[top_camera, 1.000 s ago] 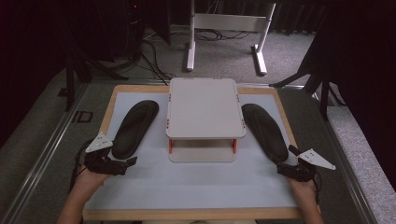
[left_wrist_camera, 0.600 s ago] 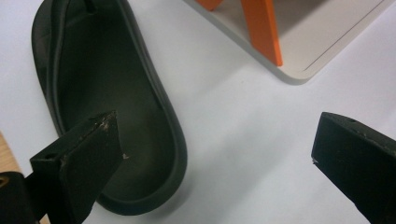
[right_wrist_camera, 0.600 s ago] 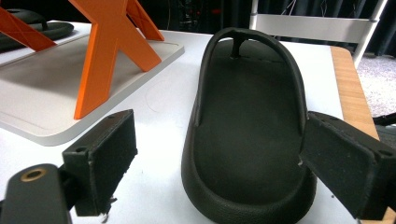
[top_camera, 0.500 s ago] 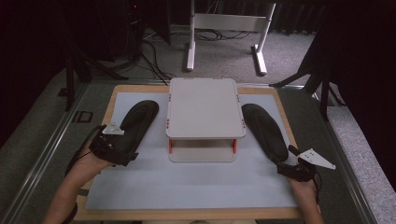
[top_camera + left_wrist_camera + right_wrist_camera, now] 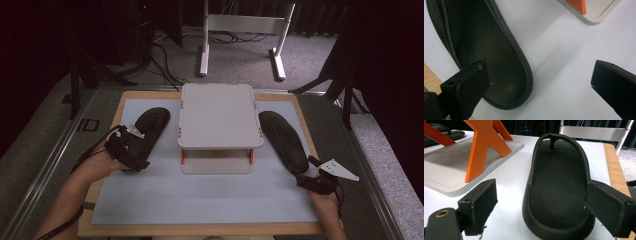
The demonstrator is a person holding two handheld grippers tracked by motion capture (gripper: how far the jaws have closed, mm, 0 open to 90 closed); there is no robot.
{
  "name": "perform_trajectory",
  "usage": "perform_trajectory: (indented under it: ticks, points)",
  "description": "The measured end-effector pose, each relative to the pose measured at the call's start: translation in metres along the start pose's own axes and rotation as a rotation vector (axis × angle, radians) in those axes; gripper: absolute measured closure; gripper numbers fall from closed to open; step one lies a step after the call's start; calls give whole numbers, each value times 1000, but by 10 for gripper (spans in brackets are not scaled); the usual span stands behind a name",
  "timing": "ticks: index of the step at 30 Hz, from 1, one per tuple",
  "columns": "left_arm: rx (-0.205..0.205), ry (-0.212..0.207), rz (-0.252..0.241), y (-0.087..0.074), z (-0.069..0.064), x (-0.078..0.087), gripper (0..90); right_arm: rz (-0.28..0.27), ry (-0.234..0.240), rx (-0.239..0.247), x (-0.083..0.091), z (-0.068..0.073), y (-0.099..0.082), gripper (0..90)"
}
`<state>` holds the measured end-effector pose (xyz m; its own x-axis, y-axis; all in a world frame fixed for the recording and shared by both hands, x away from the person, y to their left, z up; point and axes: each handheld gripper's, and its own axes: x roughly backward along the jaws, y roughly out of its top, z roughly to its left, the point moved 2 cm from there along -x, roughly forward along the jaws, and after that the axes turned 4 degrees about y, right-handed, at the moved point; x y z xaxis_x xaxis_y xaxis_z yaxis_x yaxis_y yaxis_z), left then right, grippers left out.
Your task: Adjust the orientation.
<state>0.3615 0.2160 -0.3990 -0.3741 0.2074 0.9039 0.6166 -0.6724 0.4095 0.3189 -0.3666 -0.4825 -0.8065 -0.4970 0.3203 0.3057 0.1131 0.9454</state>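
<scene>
Two black flip-flop sandals lie on the pale mat, one each side of a small white two-tier shelf [image 5: 220, 115] with orange legs. The left sandal [image 5: 150, 126] [image 5: 486, 50] has my left gripper [image 5: 134, 152] [image 5: 539, 82] hovering over its heel end, jaws open; one jaw stands over the heel, the other over bare mat. The right sandal [image 5: 282, 140] [image 5: 560, 187] lies just ahead of my right gripper [image 5: 316, 182] [image 5: 544, 210], whose jaws are open and wide of the heel, touching nothing.
The mat [image 5: 200, 195] rests on a wooden board [image 5: 200, 231] with a raised edge. The shelf's base plate [image 5: 446, 167] and orange leg [image 5: 481, 147] lie to the left of the right sandal. Cables and a white frame [image 5: 240, 30] are on the floor beyond.
My left gripper has moved forward and to the right, from the board's left edge onto the heel of the left sandal. The right gripper has stayed put.
</scene>
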Motion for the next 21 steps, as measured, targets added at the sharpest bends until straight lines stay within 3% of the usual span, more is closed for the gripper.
perform_trajectory:
  ticks: [4, 13, 18, 21]
  points:
    - [-19, -5, 69, 9, 3, -8, 22, 3, 3, 3, 0, 0, 0, 107]
    - [-47, 1, 167, 27, 10, -22, 22, 9, 19, 0, -1, 0, 0, 131]
    - [-36, 5, 219, 35, 18, -32, 22, 9, 20, 0, 0, 0, 0, 131]
    - [-14, 10, 225, 38, 25, -40, 38, 8, 21, 1, 0, 0, 0, 131]
